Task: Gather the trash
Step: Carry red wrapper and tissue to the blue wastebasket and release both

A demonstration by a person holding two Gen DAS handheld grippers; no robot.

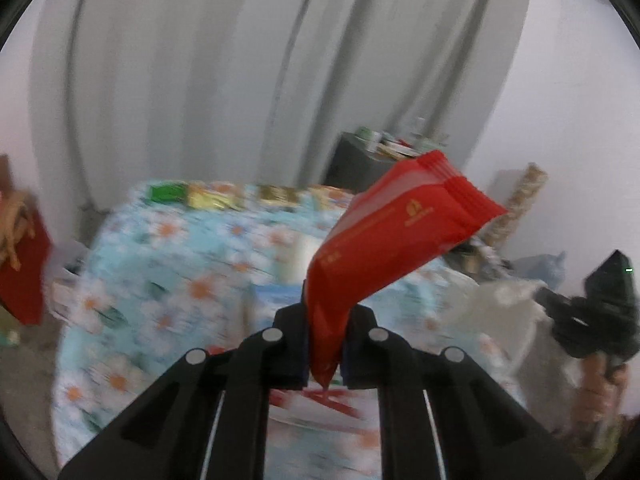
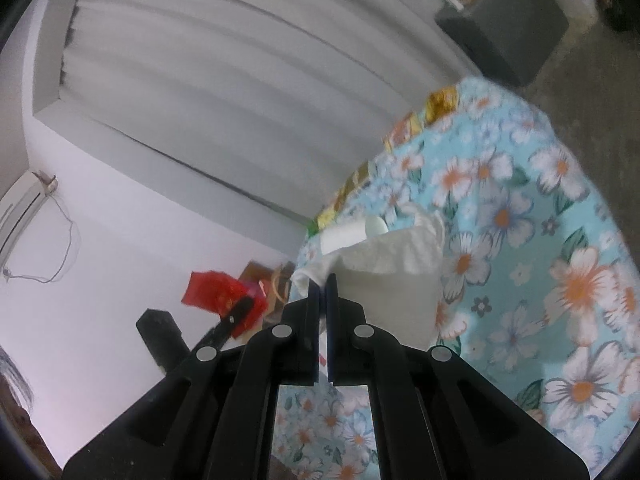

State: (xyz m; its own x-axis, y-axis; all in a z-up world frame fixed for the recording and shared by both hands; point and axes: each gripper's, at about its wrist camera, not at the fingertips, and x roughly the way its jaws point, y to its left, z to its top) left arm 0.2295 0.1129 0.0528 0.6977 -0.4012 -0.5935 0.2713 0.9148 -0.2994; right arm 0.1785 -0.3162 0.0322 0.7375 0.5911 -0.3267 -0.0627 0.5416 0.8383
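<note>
My left gripper (image 1: 325, 344) is shut on a red snack wrapper (image 1: 396, 236) and holds it up above the floral-cloth table (image 1: 168, 264). My right gripper (image 2: 322, 292) is shut on a white plastic bag (image 2: 384, 276) that hangs open over the table (image 2: 540, 240). In the left wrist view the bag (image 1: 496, 312) and the right gripper's body (image 1: 600, 316) are at the far right. In the right wrist view the left gripper's finger (image 2: 236, 316) and the red wrapper (image 2: 216, 292) are at the lower left.
A white paper cup (image 2: 352, 234) lies on its side on the table behind the bag. Several coloured packets (image 1: 224, 196) line the table's far edge. A dark cabinet (image 1: 360, 164) with clutter stands by the grey curtain (image 1: 240, 60). A red bag (image 1: 20, 264) is at the left.
</note>
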